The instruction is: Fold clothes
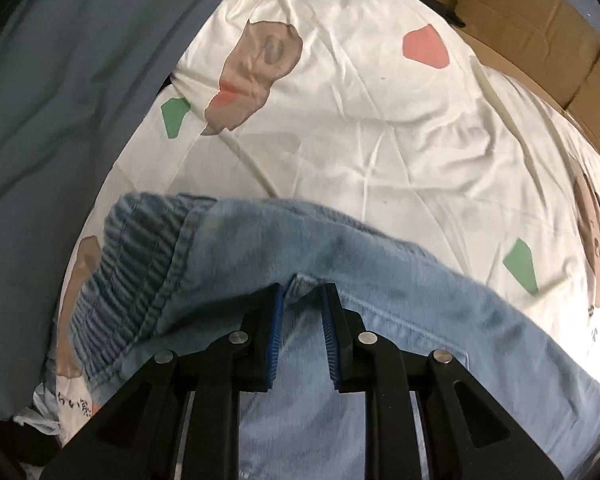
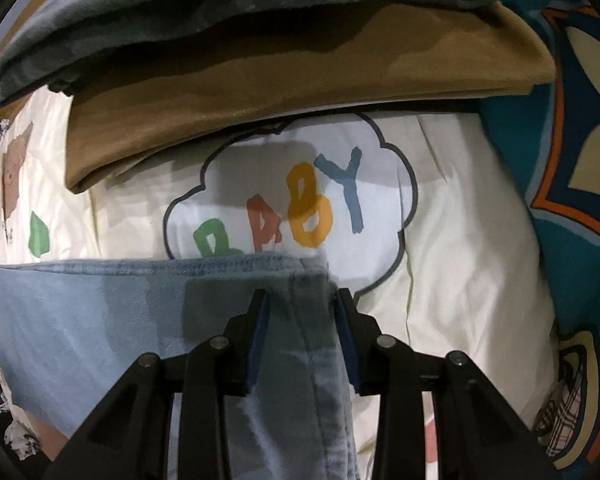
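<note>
Currently my left gripper is clamped on a fold of the light blue denim garment, whose elastic waistband lies just left of it. My right gripper straddles a denim seam; its jaws are easing apart, though the cloth sits against both pads. Beyond both grippers the denim rests on a cream printed bedsheet; folded brown clothing lies further ahead of the right gripper.

Both point steeply downward: the left gripper pinches denim fabric, the right gripper straddles a fold.
</note>
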Available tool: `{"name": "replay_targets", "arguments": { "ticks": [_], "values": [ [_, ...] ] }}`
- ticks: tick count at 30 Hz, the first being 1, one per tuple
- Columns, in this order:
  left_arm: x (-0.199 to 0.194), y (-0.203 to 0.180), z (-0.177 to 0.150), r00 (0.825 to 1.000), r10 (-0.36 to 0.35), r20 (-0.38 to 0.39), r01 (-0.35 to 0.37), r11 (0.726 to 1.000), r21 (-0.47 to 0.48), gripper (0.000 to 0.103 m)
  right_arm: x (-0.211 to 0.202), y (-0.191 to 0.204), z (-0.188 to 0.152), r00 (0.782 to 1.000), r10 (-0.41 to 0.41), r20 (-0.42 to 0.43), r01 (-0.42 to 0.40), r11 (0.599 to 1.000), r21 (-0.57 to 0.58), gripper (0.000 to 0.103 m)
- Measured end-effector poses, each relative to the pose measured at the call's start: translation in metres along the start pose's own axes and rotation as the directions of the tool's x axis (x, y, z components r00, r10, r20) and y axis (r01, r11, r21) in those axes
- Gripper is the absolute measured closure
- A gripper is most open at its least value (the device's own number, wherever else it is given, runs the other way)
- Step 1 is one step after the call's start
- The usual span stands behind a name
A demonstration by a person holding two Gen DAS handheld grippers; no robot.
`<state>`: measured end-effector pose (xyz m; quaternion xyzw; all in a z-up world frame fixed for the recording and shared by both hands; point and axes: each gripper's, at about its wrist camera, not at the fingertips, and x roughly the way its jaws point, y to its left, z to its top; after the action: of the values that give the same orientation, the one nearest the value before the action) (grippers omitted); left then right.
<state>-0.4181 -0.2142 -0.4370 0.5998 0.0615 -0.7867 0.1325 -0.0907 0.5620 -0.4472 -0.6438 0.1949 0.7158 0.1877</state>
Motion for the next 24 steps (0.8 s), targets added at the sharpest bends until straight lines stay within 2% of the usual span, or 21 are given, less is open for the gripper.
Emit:
{"name": "replay_targets", "arguments": {
  "ticks": [3, 6, 7, 15, 24],
  "values": [
    [0.01, -0.002, 0.003, 1.0, 0.015, -0.024, -0.015, 1.0, 0.009, 0.083, 0.004, 0.002, 0.002, 1.0, -0.003, 0.001, 0.003, 1.0, -0.005, 0.072],
    [0.016, -0.005, 0.005, 0.999, 0.027, -0.029, -0.027, 0.999, 0.018, 0.083, -0.002, 0.008, 0.001, 0.999, -0.028, 0.029, 0.03, 0.998, -0.046, 0.086],
    [0.017, -0.006, 0.006, 0.999, 0.033, -0.03, -0.033, 0.999, 0.02, 0.083, -0.005, 0.008, 0.001, 0.999, -0.03, 0.036, 0.032, 0.998, -0.046, 0.087],
    [0.032, -0.021, 0.015, 0.991, 0.121, -0.052, -0.118, 0.992, 0.045, 0.083, -0.03, 0.006, 0.005, 0.995, -0.04, 0.089, 0.039, 0.999, 0.012, 0.088],
    [0.04, -0.03, 0.017, 0.988, 0.146, -0.044, -0.143, 0.988, 0.064, 0.083, 0.001, 0.004, 0.013, 0.999, -0.05, 0.016, 0.05, 0.998, 0.037, 0.088]
  ]
}}
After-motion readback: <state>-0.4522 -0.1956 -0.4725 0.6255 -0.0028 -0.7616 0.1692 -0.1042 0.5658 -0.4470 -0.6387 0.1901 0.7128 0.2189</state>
